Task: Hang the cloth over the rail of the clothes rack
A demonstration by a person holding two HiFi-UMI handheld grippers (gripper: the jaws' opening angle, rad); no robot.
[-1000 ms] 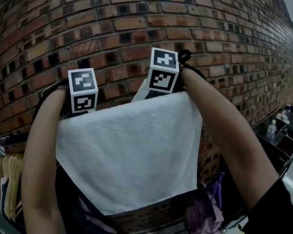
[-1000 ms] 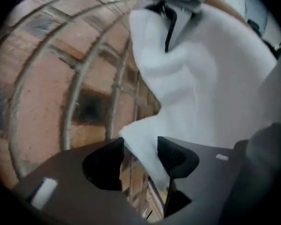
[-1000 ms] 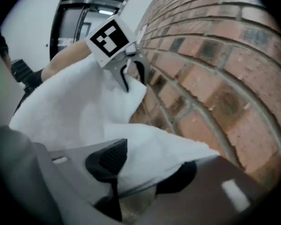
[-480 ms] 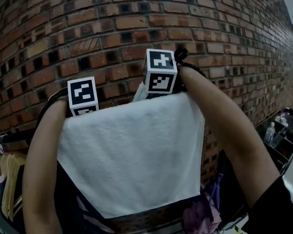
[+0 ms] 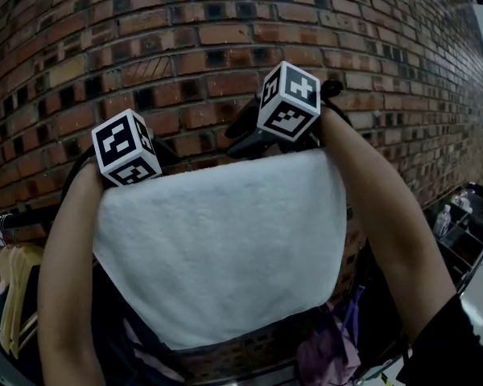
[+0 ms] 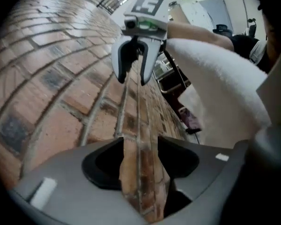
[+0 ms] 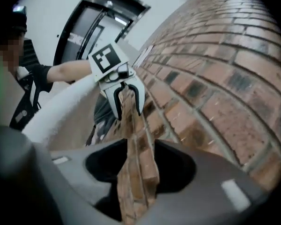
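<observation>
Head view: the rail that carries the cloth (image 5: 217, 248) is hidden under its fold. Only a dark stretch of rail (image 5: 20, 218) shows at left, above wooden hangers (image 5: 8, 288) cut off by the frame edge. Dark compartments (image 5: 459, 223) at the right edge hold small items, perhaps bottles, too small for me to tell.

The cloth is a white, nubby towel. It hangs doubled and smooth in front of the brick wall (image 5: 185, 47), its lower corners rounded, with a purple garment (image 5: 322, 352) below it.

Gripper views: my left gripper (image 6: 139, 146) has its jaws spread, with only brickwork between them. My right gripper (image 7: 140, 146) is likewise spread and empty. Both are raised just behind the towel's top edge, clear of it.
</observation>
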